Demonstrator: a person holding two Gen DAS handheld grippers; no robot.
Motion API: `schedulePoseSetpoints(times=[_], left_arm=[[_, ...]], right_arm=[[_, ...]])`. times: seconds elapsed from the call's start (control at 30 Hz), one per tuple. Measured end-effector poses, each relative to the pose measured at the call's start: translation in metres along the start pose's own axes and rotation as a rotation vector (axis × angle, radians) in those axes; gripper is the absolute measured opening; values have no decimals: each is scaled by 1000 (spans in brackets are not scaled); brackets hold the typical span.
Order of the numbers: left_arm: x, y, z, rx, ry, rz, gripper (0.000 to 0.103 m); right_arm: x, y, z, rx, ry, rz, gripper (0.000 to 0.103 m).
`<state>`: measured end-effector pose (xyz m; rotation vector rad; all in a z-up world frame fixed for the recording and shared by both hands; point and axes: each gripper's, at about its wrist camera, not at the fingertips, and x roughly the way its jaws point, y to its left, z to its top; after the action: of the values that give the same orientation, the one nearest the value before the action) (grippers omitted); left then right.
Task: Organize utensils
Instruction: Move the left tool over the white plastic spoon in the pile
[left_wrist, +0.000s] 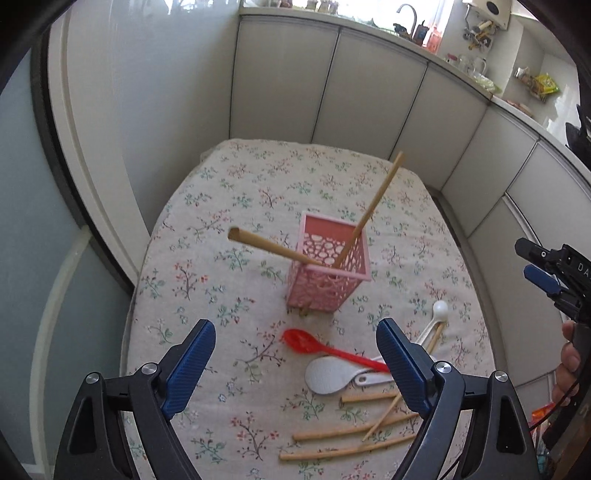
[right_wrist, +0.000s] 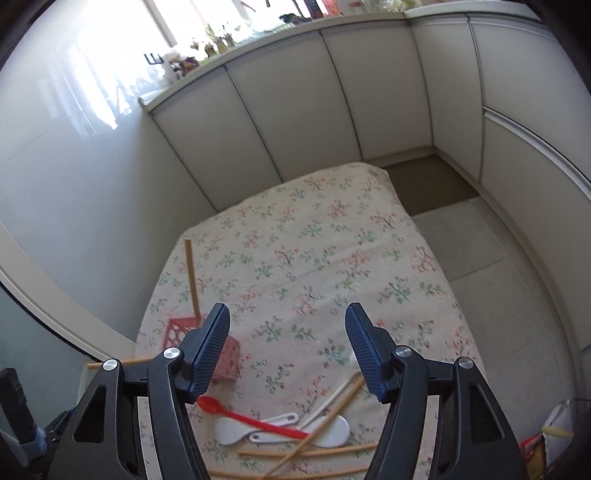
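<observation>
Standing at the centre of the left wrist frame on the flowered tablecloth (left_wrist: 258, 206), the pink holder (left_wrist: 328, 273) has two wooden chopsticks (left_wrist: 373, 210) leaning out of it, one toward the upper right and one toward the left. Below it, toward the lower right, a red spoon (left_wrist: 332, 349), white spoons (left_wrist: 328, 374) and more loose chopsticks (left_wrist: 347, 432) lie in a crossed heap. Both claws gape with nothing between their pads: the left gripper (left_wrist: 295, 365) hangs over the cloth beside the heap, and the right gripper (right_wrist: 288, 350) hovers above the cloth at lower centre of its own frame.
</observation>
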<state>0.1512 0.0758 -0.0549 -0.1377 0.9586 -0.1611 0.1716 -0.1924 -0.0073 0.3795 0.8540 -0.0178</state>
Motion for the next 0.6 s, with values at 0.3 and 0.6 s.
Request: schedulePoseSetpoints(times=[0.3,0.6], left_arm=[[31,-14,-20,20,150,-29,90],[82,-34,-33,4,326,-104,90]], right_arm=[[15,-42,-40,10,238,-91,69],[37,-63,-67,-8,423,-132,70]])
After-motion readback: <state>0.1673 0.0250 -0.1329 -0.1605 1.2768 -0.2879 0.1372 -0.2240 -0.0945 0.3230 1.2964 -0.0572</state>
